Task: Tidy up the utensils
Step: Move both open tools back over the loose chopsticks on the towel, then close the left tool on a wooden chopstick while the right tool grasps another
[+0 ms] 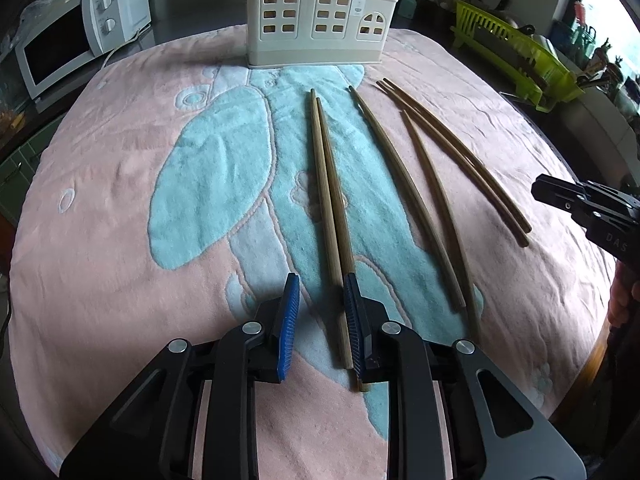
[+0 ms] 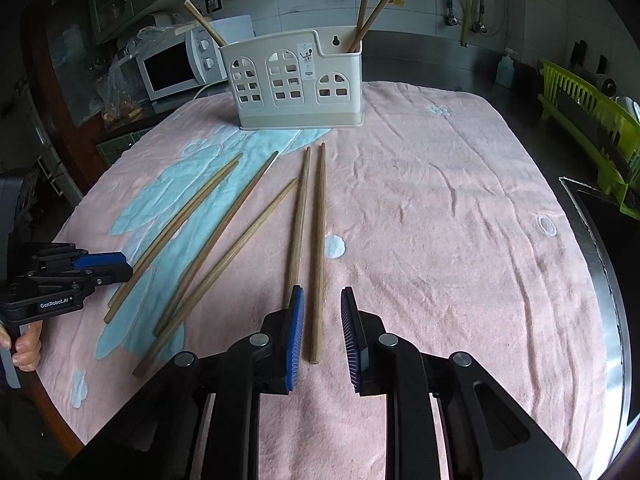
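Note:
Several wooden chopsticks lie on a pink and blue towel (image 1: 120, 168). A cream utensil holder (image 1: 320, 16) stands at the far edge and also shows in the right wrist view (image 2: 296, 80), with three chopsticks (image 2: 370, 12) upright in it. My left gripper (image 1: 322, 284) is open, and the near ends of a chopstick pair (image 1: 330, 208) lie between its fingers. My right gripper (image 2: 322, 296) is open, with the rightmost chopstick (image 2: 318, 248) between its fingers and its neighbour (image 2: 298, 224) beside the left finger. Each gripper shows at the edge of the other's view, the left (image 2: 108, 264) and the right (image 1: 538, 190).
A white microwave (image 1: 76, 36) stands at the far left. A green dish rack (image 1: 516, 52) stands at the right, also in the right wrist view (image 2: 588, 128). A metal sink edge (image 2: 600, 240) borders the towel on the right.

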Tool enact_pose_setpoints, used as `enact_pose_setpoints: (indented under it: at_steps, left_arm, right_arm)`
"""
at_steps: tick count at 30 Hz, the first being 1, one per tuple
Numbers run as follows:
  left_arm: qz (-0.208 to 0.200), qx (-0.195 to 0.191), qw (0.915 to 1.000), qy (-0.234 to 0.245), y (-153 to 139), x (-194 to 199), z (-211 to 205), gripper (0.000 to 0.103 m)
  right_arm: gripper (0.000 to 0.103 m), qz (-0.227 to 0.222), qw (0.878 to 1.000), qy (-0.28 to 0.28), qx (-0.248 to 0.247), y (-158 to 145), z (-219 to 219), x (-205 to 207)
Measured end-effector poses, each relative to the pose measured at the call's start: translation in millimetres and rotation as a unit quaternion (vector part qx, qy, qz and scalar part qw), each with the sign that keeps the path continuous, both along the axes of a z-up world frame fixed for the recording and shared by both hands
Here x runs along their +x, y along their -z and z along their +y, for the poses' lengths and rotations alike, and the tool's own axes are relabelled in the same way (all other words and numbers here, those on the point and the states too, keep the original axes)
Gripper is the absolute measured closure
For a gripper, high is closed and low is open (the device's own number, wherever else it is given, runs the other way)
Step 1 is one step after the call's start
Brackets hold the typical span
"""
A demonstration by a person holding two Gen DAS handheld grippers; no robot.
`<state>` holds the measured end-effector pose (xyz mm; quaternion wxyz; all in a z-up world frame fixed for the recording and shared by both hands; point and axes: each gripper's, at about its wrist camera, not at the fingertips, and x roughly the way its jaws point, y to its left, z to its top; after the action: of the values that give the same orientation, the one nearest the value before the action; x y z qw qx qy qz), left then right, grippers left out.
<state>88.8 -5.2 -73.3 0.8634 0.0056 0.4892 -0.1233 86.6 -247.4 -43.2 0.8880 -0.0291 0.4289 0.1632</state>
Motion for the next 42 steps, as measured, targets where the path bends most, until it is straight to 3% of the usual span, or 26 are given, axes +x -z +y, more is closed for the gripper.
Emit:
enact_pose_setpoints:
  at_steps: [8,12,15,18,34,42]
  left_arm:
    - [-0.002,0.005,1.0,0.0,1,3,-2,0.081]
    - [-0.014,0.046,0.9988,0.012,5,0,-17,0.081]
    - [-0.012,0.041,0.9991,0.001,4,4,-11,0.091]
    - [-0.015,0.045,0.9989,0.001,4,5,-10,0.094]
    - [-0.014,0.039,0.999,-0.017,5,5,-10,0.094]
    - [-0.01,0.041,0.999,-0.015,5,7,-11,0.095]
  right_arm:
    - [0.084,0.004,1.0,0.001,-0.002,5,0,4]
    - [0.084,0.003,1.0,0.003,-0.009,8,0,6]
    - [0.084,0.006,1.0,0.003,-0.007,11,-1,7]
    - [0.084,0.008,1.0,0.0,-0.008,12,1,9]
    - [0.089,0.019,0.999,-0.008,-0.025,31,16,21]
    - [0.096,0.0,0.998,-0.007,-0.066,34,27,18]
